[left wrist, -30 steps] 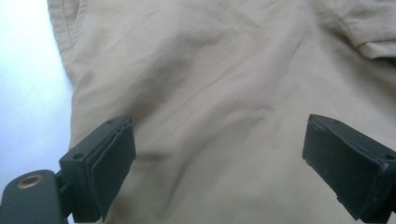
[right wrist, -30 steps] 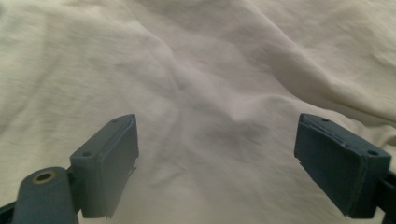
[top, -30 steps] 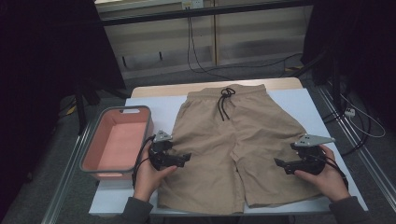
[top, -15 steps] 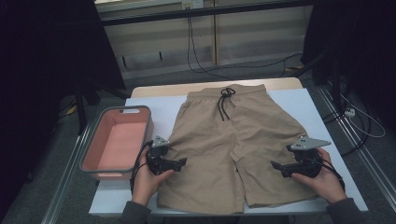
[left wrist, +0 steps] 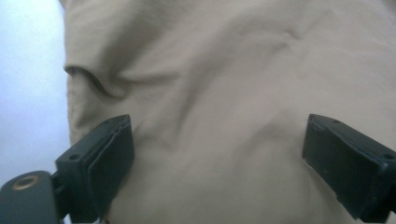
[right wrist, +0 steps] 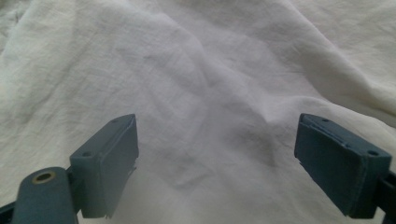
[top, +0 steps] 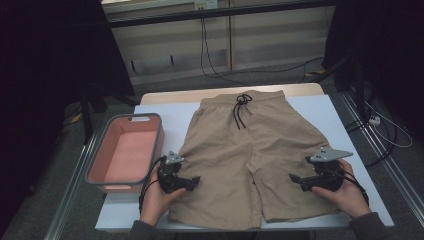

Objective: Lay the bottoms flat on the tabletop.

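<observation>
Khaki shorts (top: 250, 150) lie spread flat on the white table (top: 170, 112), waistband and dark drawstring (top: 241, 107) at the far side. My left gripper (top: 194, 182) rests low on the left leg's outer edge and points inward. In the left gripper view it (left wrist: 217, 154) stands open over wrinkled fabric (left wrist: 210, 70), with the hem edge beside one jaw. My right gripper (top: 296, 180) sits on the right leg, pointing inward. In the right gripper view it (right wrist: 217, 154) is also open, with cloth (right wrist: 210, 70) under it and nothing pinched.
A pink basket (top: 159, 145) with a grey rim stands at the table's left edge, close to my left hand. Cables run over the floor behind the table and at the right. Bare white table surrounds the waistband.
My left hand has slid a little toward the near edge of the table along the shorts' left side. The right hand has hardly moved. Both pairs of jaws look as wide as before.
</observation>
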Available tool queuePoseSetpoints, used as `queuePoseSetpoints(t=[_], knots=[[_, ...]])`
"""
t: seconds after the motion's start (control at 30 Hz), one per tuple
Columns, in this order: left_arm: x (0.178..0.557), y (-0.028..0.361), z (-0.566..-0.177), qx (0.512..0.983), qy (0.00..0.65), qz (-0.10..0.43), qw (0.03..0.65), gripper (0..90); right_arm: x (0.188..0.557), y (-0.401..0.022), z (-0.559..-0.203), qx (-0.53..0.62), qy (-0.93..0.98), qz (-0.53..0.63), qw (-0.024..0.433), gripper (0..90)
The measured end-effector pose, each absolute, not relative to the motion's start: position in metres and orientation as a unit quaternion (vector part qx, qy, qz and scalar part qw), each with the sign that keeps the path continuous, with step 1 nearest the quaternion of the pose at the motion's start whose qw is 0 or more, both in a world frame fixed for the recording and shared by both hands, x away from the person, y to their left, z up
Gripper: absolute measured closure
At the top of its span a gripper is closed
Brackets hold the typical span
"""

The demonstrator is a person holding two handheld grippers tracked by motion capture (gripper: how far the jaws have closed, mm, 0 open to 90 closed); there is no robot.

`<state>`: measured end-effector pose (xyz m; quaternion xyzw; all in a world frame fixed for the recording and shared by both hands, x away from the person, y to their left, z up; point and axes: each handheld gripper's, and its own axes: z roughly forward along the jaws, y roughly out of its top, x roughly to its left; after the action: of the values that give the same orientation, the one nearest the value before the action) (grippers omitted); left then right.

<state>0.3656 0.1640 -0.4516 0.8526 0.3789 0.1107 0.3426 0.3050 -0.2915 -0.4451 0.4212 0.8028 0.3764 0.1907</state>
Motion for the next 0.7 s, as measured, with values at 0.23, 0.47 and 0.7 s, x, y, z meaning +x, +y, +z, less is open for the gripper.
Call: queuePoseSetpoints(t=[0.23,0.47,0.7], knots=[[0.3634,0.1668,-0.4486,0.848,0.389,0.114,0.342,27.9,0.3051,-0.2917,-0.447,0.421,0.804,0.375,0.189,13.3],[0.362,0.1649,-0.4458,0.851,0.387,0.105,0.34,46.3,0.3054,-0.2928,-0.4473,0.425,0.8,0.379,0.189,13.2],[0.3646,0.1611,-0.4436,0.847,0.4,0.088,0.338,72.2,0.3017,-0.2962,-0.4475,0.427,0.798,0.381,0.19,13.2]])
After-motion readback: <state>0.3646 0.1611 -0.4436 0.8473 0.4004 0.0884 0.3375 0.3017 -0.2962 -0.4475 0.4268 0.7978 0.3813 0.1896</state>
